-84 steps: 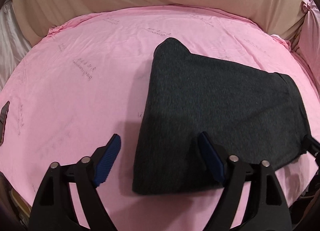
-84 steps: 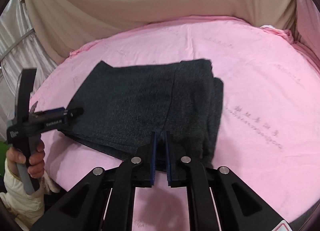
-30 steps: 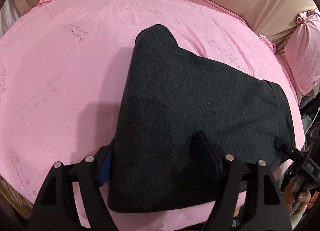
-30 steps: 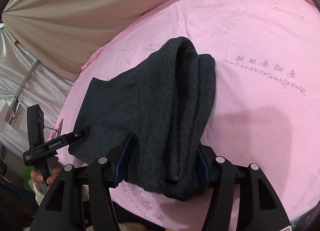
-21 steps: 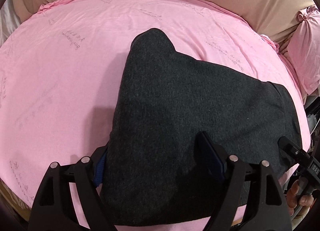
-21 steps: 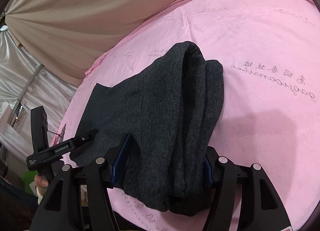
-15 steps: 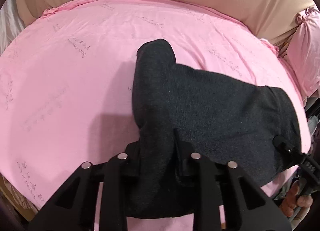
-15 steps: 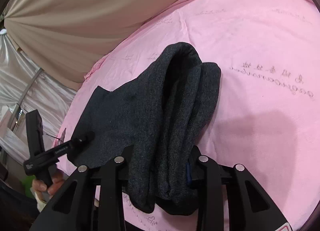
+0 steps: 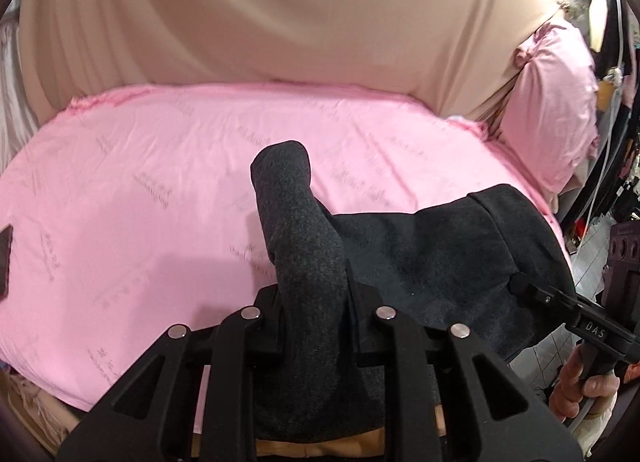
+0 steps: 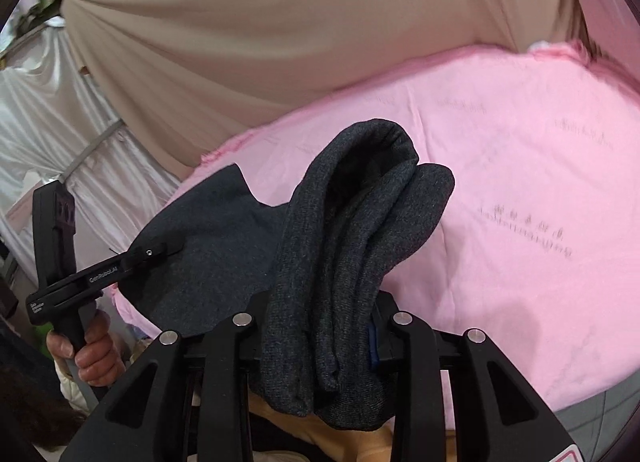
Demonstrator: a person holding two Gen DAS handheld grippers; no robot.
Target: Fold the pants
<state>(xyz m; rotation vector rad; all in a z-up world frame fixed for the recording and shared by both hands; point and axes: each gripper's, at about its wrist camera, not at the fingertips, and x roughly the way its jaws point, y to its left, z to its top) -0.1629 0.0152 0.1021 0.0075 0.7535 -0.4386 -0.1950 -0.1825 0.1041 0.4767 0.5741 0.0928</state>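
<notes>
where left claw (image 9: 314, 318) clamps pants (image 9: 420, 262), pads hidden.

The left gripper (image 9: 314, 326) is closed on a thick bunch of the dark grey pants (image 9: 420, 258), which rise in a rounded hump over the pink sheet (image 9: 160, 189) near its right edge. At the right, the right gripper (image 9: 520, 286) touches the pants, held by a hand (image 9: 580, 386)

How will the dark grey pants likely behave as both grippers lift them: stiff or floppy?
Probably floppy: the pants bunch into soft rolls where the right gripper clamps them. The span toward the left gripper sags, so they likely drape and shift.
</notes>
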